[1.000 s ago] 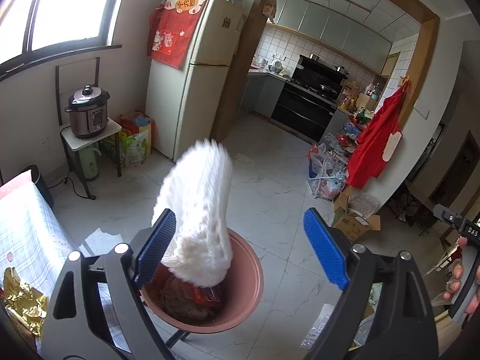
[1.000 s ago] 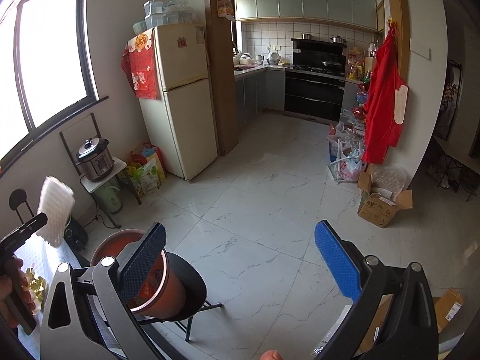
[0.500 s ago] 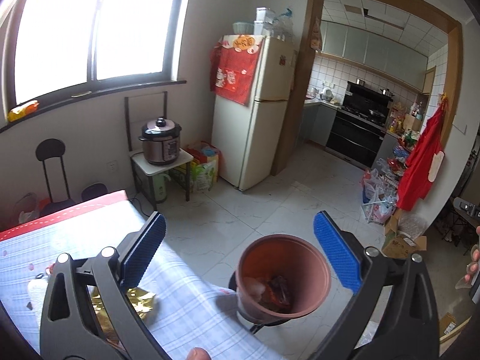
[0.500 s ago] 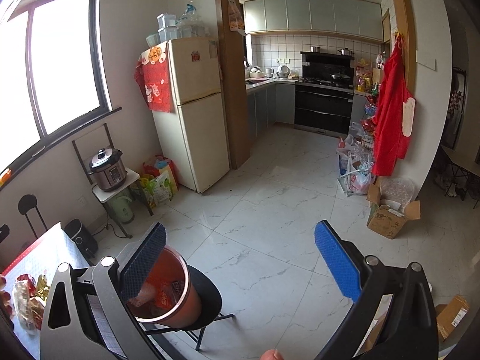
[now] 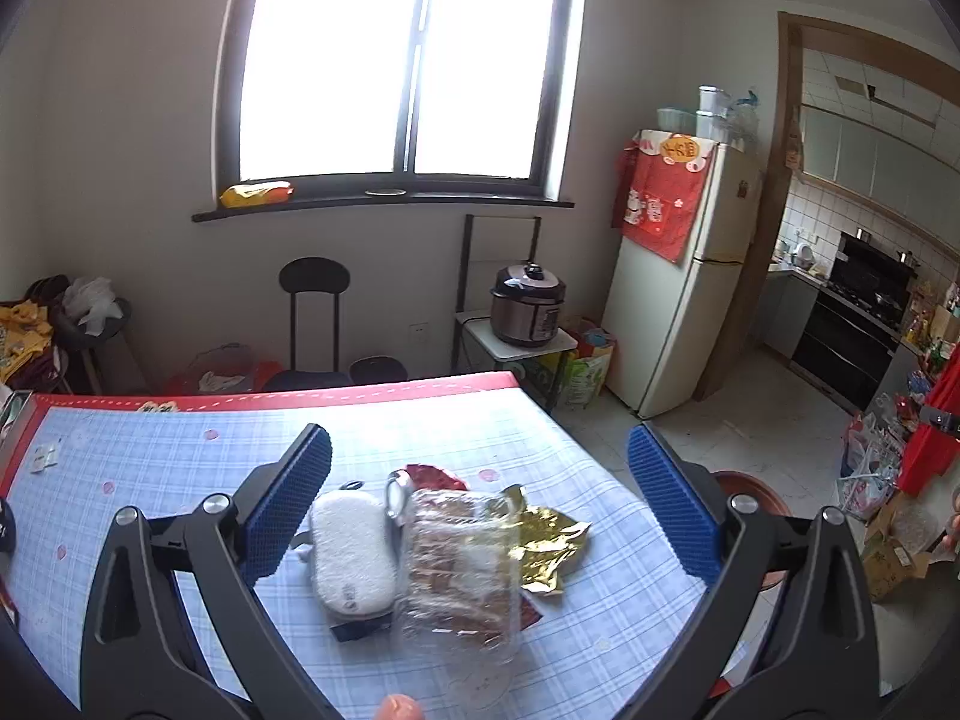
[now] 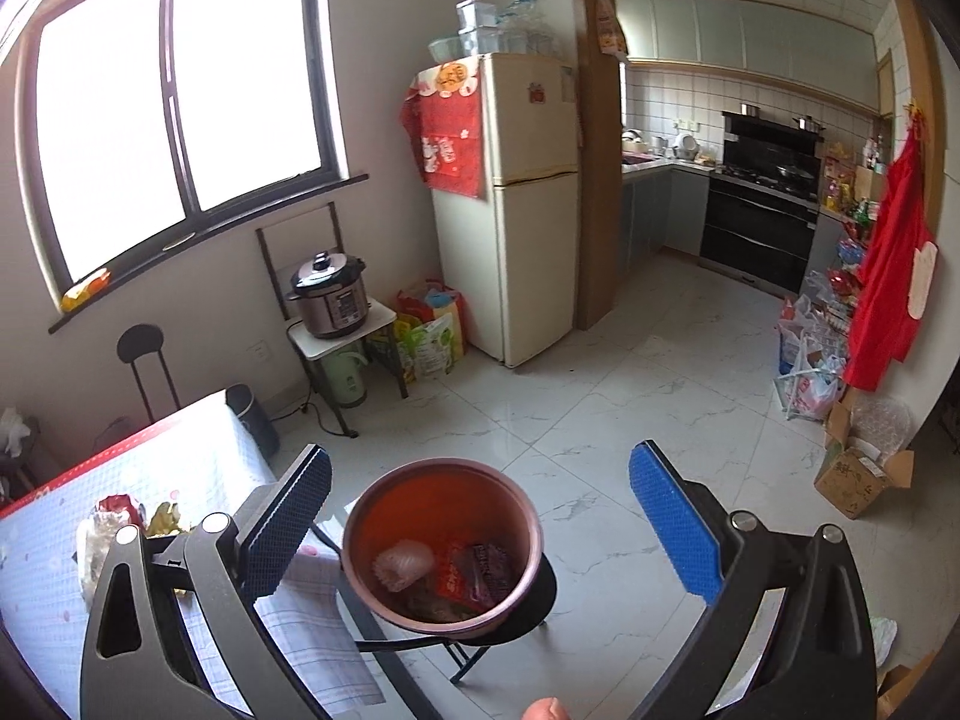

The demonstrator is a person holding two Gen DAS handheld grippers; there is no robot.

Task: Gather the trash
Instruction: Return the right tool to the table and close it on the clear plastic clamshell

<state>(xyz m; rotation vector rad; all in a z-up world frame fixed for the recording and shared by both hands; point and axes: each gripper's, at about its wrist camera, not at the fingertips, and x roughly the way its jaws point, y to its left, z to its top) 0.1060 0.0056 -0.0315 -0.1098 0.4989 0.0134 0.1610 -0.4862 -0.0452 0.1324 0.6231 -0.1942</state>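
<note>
My left gripper (image 5: 478, 450) hangs open and empty over a table (image 5: 180, 468) with a blue checked cloth. Below it lie a clear plastic container (image 5: 462, 570), a white oblong pad (image 5: 354, 552), a gold foil wrapper (image 5: 549, 540) and a red wrapper (image 5: 435, 474). My right gripper (image 6: 480, 456) is open and empty above a terracotta bin (image 6: 447, 489) on a black stool. Inside the bin are a white foam piece (image 6: 405, 564) and red wrappers (image 6: 474, 576). The bin's rim (image 5: 750, 483) also shows past the table's right edge in the left wrist view.
The table's corner (image 6: 198, 450) with the trash pile (image 6: 108, 519) sits left of the bin. A pressure cooker (image 5: 528, 306) stands on a small side table by a fridge (image 5: 678, 276). A black chair (image 5: 315, 312) is behind the table. Boxes and bags (image 6: 858, 468) line the right wall.
The white foam piece left my left gripper and now lies in the bin. The left gripper swung from the bin to the table. The right gripper turned left toward the bin.
</note>
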